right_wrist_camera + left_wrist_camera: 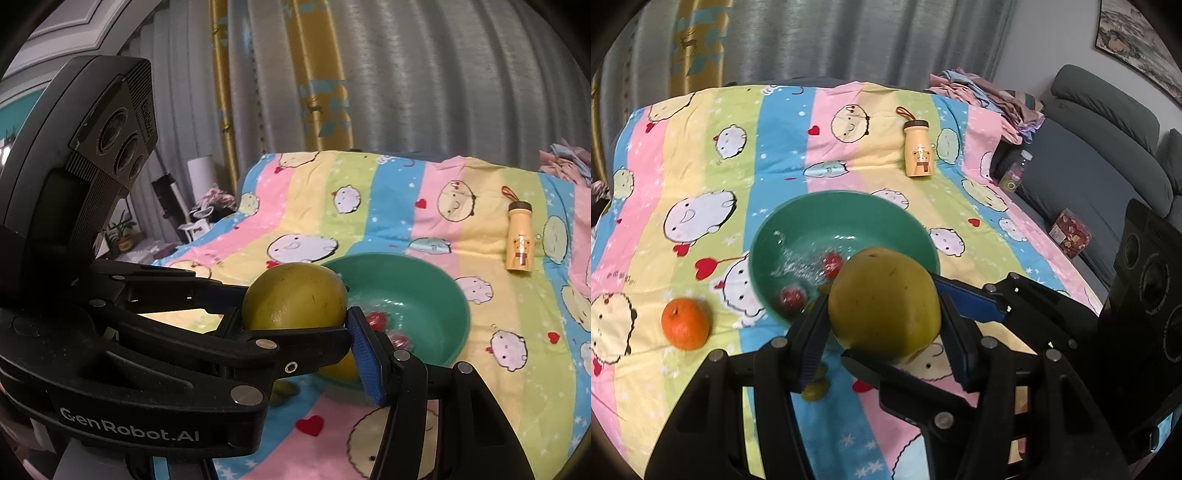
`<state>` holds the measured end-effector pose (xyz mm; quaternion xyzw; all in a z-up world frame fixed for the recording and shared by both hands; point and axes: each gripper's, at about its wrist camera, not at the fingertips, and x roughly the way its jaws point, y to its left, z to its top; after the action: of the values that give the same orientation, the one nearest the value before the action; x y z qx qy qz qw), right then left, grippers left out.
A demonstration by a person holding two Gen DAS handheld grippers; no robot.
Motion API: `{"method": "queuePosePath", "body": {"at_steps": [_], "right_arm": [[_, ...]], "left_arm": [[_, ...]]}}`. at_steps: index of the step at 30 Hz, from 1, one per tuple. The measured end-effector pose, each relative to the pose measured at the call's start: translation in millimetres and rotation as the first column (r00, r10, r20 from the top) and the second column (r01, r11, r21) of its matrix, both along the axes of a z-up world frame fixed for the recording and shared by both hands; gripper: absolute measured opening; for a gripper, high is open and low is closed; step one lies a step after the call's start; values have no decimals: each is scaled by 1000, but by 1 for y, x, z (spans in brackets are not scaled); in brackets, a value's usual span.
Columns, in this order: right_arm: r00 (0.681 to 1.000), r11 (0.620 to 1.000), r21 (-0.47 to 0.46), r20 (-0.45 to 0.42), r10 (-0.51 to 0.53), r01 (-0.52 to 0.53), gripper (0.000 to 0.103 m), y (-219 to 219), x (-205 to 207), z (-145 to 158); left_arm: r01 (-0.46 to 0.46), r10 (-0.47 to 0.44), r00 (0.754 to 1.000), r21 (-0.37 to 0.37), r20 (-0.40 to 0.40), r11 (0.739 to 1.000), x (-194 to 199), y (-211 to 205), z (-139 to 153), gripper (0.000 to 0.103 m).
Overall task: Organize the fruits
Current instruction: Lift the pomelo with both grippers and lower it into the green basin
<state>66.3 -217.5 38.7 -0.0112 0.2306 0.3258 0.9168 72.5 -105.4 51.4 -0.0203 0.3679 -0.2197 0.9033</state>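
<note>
Both grippers carry one big yellow-green fruit, a pomelo (884, 304) by the look of it, lifted clear of the striped cartoon bedsheet (701, 177) and hanging just at the near rim of the green bowl (768, 236). The left gripper (882, 332) has its jaws clamped on the fruit's two flanks, the ribbed pads pressed against the rind. The right gripper (295, 332) comes in from the other side, one finger under the fruit and its blue pad (364, 354) against the side nearest the bowl, so it too is closed on the pomelo.

I judge the fruit heavy for its size and firm, with a thick smooth rind that could roll or slip between narrow pads. It is wider than either gripper can wrap comfortably, which is probably why two share it. The safest hold looks to be across the widest middle with some support beneath, as now.

Counting: one pomelo and one bowl. Inside the bowl lie two small red fruits (833, 263), blurred, so I cannot tell what kind. One orange (686, 324) sits on the sheet left of the bowl, well apart. One small green fruit (814, 391) lies on the sheet in front of the bowl, half hidden by the left gripper. One cream bottle with a bear (918, 151) stands beyond the bowl.
</note>
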Motion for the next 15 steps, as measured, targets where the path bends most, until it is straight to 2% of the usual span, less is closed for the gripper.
{"method": "queuePosePath", "body": {"at_steps": [10, 15], "right_arm": [[997, 998, -8, -55, -56, 56, 60, -21, 48, 3], [987, 997, -26, -142, -77, 74, 60, -24, 75, -13]], "left_arm": [[45, -47, 997, -32, -56, 998, 51, -21, 1, 56], [49, -60, 988, -77, -144, 996, 78, -23, -21, 56]]}}
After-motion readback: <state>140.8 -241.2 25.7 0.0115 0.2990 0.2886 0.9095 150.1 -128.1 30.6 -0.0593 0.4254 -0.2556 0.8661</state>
